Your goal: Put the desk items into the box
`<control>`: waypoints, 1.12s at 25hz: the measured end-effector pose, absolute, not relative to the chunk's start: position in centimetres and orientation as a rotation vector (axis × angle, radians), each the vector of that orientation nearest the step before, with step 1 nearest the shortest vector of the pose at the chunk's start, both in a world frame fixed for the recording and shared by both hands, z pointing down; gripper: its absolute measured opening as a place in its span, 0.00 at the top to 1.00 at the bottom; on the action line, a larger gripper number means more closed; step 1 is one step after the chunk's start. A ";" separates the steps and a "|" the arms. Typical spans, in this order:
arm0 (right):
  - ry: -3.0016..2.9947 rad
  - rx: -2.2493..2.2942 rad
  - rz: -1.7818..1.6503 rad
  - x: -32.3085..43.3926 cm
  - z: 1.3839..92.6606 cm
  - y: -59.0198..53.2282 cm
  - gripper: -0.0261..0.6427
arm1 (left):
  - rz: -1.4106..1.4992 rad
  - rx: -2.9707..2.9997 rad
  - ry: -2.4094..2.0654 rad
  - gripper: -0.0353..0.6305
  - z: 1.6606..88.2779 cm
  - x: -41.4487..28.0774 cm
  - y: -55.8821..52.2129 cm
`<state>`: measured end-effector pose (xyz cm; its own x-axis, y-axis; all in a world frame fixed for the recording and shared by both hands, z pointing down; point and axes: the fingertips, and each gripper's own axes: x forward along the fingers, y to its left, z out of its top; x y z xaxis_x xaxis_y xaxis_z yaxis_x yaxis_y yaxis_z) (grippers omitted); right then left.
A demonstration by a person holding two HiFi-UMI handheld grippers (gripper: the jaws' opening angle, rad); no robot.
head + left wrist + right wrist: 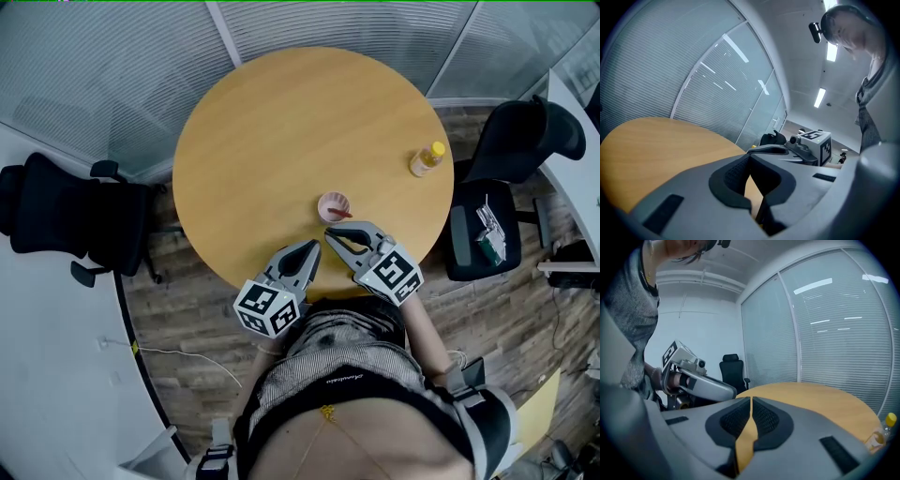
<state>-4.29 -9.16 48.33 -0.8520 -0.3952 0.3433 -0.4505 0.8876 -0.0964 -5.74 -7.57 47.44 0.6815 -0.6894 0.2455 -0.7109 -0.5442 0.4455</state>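
Observation:
On the round wooden table (281,131), near its front edge, stands a small pink cup (334,206) with something red in it. A small bottle with a yellow cap (427,159) stands at the right edge and also shows low at the right as the bottle (881,434). My left gripper (315,247) (750,158) hovers over the front edge, shut and empty. Just right of it, my right gripper (331,237) (751,400) is shut with nothing held, its tips a little short of the pink cup. No box shows in any view.
A black office chair (66,220) stands left of the table. Another black chair (511,178) at the right has a small packet (489,234) on its seat. Glass walls with blinds (122,66) curve behind the table. A white desk edge (572,141) runs at the far right.

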 end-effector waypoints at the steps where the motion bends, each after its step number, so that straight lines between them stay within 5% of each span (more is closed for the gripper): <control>1: -2.752 0.636 0.246 -4.3 48.0 -9.2 0.91 | 0.048 2.379 -1.084 0.92 47.3 -5.9 -7.6; 28: -2.784 0.608 0.219 -5.2 47.2 -8.2 0.93 | 0.039 2.396 -1.133 0.92 46.9 -6.6 -7.1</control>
<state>-5.16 -8.24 47.17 -0.8714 -0.3846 0.3044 -0.4274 0.8999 -0.0867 -6.64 -7.12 46.95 0.6557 -0.7202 0.2265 -0.7340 -0.5379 0.4146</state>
